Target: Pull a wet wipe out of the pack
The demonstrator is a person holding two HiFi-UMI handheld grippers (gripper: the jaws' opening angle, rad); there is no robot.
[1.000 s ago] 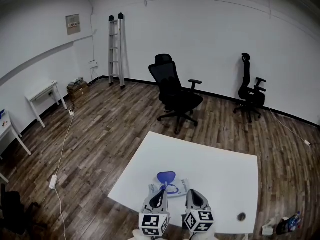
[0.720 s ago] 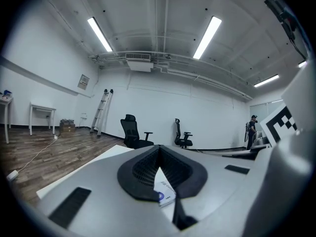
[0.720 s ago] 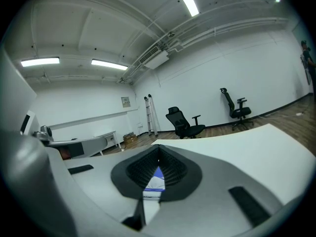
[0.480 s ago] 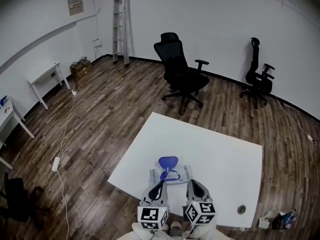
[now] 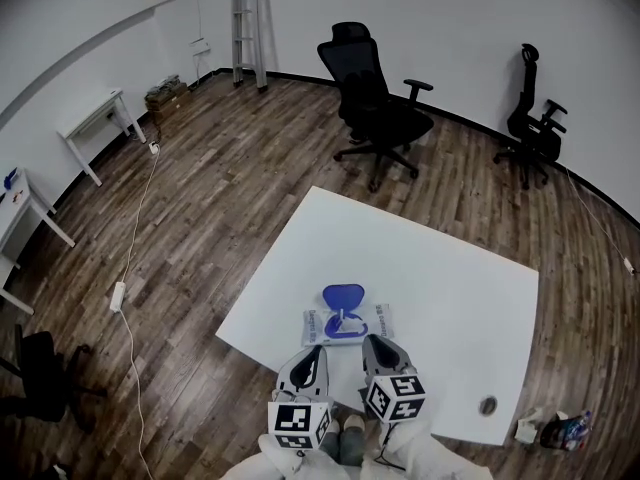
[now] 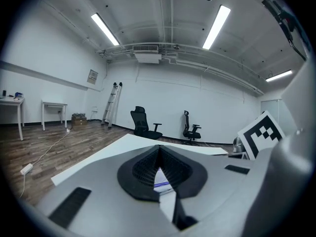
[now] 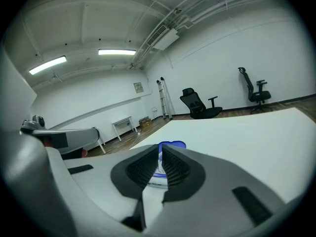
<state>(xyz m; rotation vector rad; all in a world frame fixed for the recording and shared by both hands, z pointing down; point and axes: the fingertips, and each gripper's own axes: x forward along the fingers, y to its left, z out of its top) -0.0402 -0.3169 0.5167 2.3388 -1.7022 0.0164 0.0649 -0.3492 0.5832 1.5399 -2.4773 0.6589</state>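
Head view: white square bench (image 5: pixel 450 298), smooth and matte, on a dark wood-plank floor (image 5: pixel 200 218). The wet wipe pack (image 5: pixel 347 325) lies flat near the bench's near edge. It is a soft rectangular pouch, pale with blue print, and its rounded blue lid (image 5: pixel 343 296) is flipped open on the far side. The left gripper (image 5: pixel 313 356) and right gripper (image 5: pixel 374 345) sit side by side just short of the pack. Both have grey smooth plastic shells with a black-and-white marker cube at the rear. Can't tell whether either tip touches the pack.

Room: white walls, two black mesh office chairs (image 5: pixel 380 113), a metal ladder (image 5: pixel 250 18) against the wall, small white tables (image 5: pixel 100 118) at left, a cable (image 5: pixel 135 238) trailing over the floor. A small dark round spot (image 5: pixel 487 405) is on the bench near its right corner.

Left gripper view: ribbed black fingers closed tip to tip, nothing gripped. A sliver of the pack (image 6: pixel 162 184) shows through the wedge gap below the tips. This view alone shows the ceiling with tube lights (image 6: pixel 104 28) and the right gripper's marker cube (image 6: pixel 261 132).

Right gripper view: fingers closed, holding nothing. The blue lid (image 7: pixel 174 144) pokes above the tips and the pack lies right ahead on the bench.
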